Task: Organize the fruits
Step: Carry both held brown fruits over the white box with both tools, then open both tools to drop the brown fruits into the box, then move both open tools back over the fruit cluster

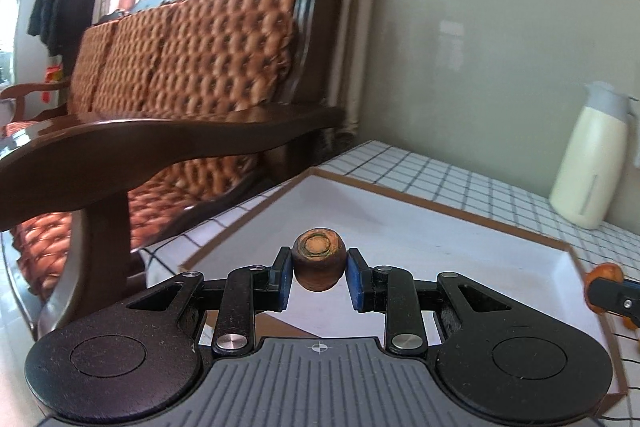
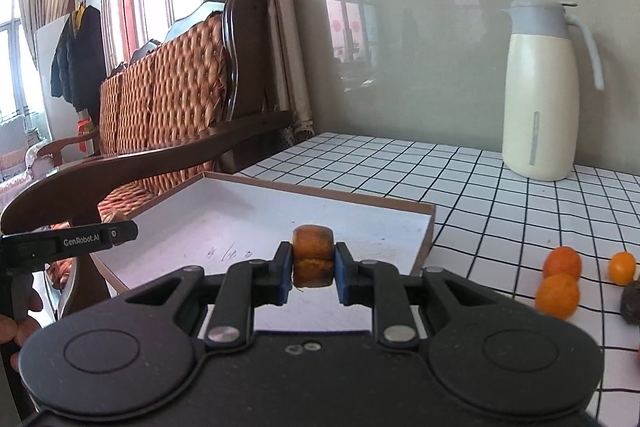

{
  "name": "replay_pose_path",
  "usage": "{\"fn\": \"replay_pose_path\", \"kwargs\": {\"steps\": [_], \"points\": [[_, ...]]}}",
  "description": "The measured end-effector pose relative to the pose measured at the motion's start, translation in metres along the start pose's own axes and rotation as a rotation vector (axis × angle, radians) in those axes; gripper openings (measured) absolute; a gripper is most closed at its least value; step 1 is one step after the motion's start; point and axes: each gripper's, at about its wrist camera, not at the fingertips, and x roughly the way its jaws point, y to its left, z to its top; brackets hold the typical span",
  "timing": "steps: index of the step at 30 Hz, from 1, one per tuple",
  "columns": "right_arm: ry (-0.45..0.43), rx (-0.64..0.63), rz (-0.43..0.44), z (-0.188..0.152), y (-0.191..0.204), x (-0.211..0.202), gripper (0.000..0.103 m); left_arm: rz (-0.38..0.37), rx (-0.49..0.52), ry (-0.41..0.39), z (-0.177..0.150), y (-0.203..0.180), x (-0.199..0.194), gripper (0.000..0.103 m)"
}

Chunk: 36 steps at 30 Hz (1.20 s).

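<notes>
My left gripper [image 1: 319,277] is shut on a brown-orange fruit [image 1: 319,259] with a round scar on top, held above the white tray [image 1: 440,247]. My right gripper [image 2: 312,273] is shut on a similar orange-brown fruit [image 2: 313,255], held over the tray's near part [image 2: 360,227]. The right gripper's finger and its fruit show at the right edge of the left wrist view [image 1: 608,291]. The left gripper's finger shows at the left of the right wrist view [image 2: 80,241]. Three small oranges [image 2: 560,279] and a dark fruit [image 2: 632,301] lie on the tablecloth right of the tray.
The tray has a brown rim [image 2: 424,239] and lies on a white checked tablecloth [image 2: 460,187]. A cream thermos jug [image 2: 540,91] stands at the back right by the wall. A wooden sofa [image 2: 168,99] with an armrest stands just left of the table.
</notes>
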Motion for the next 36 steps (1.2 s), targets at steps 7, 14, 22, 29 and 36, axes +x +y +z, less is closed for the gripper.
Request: {"fn": "replay_pose_path", "kwargs": {"steps": [7, 14, 22, 29, 36], "points": [[-0.091, 0.005, -0.033, -0.001, -0.004, -0.009, 0.066, 0.044, -0.054, 0.057, 0.003, 0.007, 0.019, 0.065], [-0.277, 0.072, -0.066, 0.003, -0.03, -0.048, 0.097, 0.063, -0.086, -0.181, 0.01, 0.005, -0.03, 0.103], [-0.305, 0.136, -0.14, 0.002, -0.062, -0.061, 0.097, 0.066, -0.09, -0.152, 0.004, 0.002, -0.035, 0.103], [-0.27, 0.184, -0.182, -0.006, -0.074, -0.066, 0.097, 0.036, -0.045, -0.099, -0.003, -0.017, -0.034, 0.103], [-0.213, 0.177, -0.236, -0.012, -0.084, -0.072, 0.097, -0.016, 0.061, -0.093, -0.008, -0.055, -0.04, 0.103]]}}
